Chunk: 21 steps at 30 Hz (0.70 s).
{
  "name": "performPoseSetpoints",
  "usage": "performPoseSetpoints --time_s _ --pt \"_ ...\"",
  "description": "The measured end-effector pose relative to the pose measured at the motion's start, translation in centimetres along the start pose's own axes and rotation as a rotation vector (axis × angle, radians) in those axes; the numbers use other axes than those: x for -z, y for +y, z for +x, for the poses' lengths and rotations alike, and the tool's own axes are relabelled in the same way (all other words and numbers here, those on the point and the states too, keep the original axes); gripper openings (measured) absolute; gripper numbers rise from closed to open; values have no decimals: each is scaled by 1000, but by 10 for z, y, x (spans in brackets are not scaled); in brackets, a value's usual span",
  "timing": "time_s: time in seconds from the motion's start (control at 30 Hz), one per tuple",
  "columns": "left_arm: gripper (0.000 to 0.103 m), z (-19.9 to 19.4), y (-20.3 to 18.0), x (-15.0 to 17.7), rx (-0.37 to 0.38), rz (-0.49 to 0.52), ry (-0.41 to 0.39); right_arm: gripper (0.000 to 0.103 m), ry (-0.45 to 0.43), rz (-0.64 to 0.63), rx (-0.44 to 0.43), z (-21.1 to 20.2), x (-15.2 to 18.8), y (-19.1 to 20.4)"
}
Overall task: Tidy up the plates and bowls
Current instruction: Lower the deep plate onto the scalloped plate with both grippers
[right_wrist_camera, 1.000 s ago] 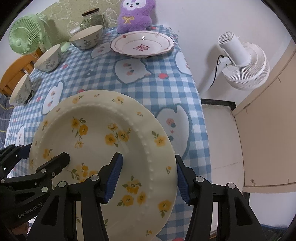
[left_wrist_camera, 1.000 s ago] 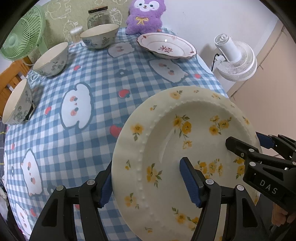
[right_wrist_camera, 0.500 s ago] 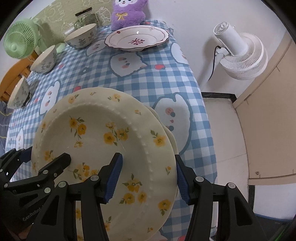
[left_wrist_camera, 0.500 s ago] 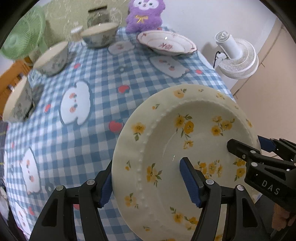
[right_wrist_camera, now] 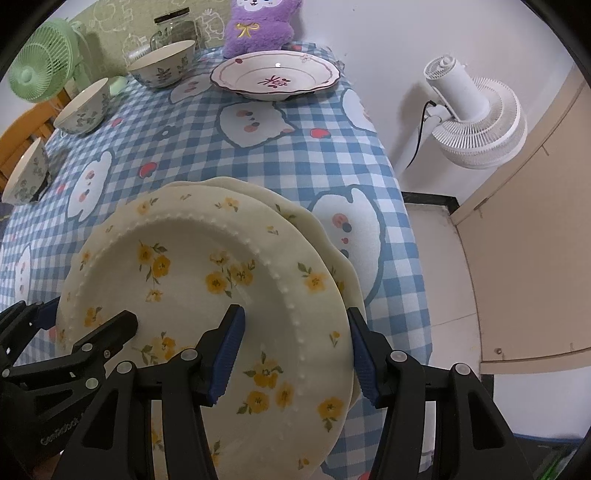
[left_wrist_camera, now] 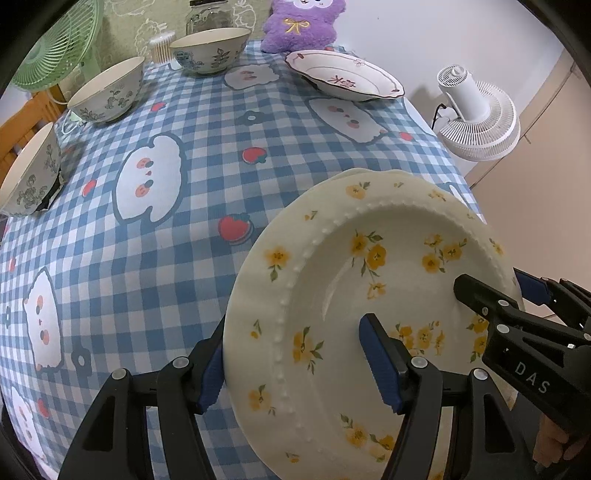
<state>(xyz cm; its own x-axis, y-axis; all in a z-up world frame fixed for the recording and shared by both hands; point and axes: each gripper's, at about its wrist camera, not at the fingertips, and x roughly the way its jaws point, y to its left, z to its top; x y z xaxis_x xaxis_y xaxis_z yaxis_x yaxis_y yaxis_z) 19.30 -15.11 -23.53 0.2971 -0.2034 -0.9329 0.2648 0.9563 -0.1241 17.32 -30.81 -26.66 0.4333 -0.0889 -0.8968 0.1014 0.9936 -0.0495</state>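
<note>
- Plate point(left_wrist_camera: 369, 295), cream with yellow flowers, sits between both claws over the near right corner of the table point(left_wrist_camera: 207, 155).
- Left claw point(left_wrist_camera: 295, 358): jaws part-open across the plate's left rim. One blue pad is under the rim outside, the other inside the well. Pads look set on the rim; firm pressure I cannot tell.
- Right claw point(right_wrist_camera: 295, 350): same straddle on the plate's right rim, one pad on the inner face, one outside the edge. Jaws part-open, grip looks closed on the rim.
- In the right wrist view a second cream plate point(right_wrist_camera: 317, 229) with a wavy edge shows under the flowered one, near the right edge of the table. Whether the two touch I cannot tell.
- Red-trim plate point(right_wrist_camera: 275, 75) lies flat at the far right corner, well apart from the held plate.
- Three bowls with dark leaf print line the left edge: far bowl point(left_wrist_camera: 210, 50), mid bowl point(left_wrist_camera: 107, 90), near bowl point(left_wrist_camera: 27, 173). All upright, apart from each other.
- Far edge: purple plush point(left_wrist_camera: 299, 22), glass jar point(left_wrist_camera: 207, 14).
- Green fan point(left_wrist_camera: 59, 40) sits off the far left corner, white fan point(left_wrist_camera: 476, 114) on the floor off the right edge.
- Cloth is blue check with white animal prints.
</note>
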Motion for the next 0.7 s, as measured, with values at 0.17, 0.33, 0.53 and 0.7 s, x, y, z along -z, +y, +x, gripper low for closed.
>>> performPoseSetpoints --time_s 0.17,0.33,0.53,0.7 --pt "69 1 3 2 5 -1 -8 58 -7 8 20 1 0 1" --pt "69 3 5 3 10 -7 -20 58 -12 20 27 1 1 2" --pt "69 3 4 4 15 -12 -29 61 -3 41 45 1 0 4" --pt "69 4 4 4 18 -7 -35 61 13 51 63 1 1 4"
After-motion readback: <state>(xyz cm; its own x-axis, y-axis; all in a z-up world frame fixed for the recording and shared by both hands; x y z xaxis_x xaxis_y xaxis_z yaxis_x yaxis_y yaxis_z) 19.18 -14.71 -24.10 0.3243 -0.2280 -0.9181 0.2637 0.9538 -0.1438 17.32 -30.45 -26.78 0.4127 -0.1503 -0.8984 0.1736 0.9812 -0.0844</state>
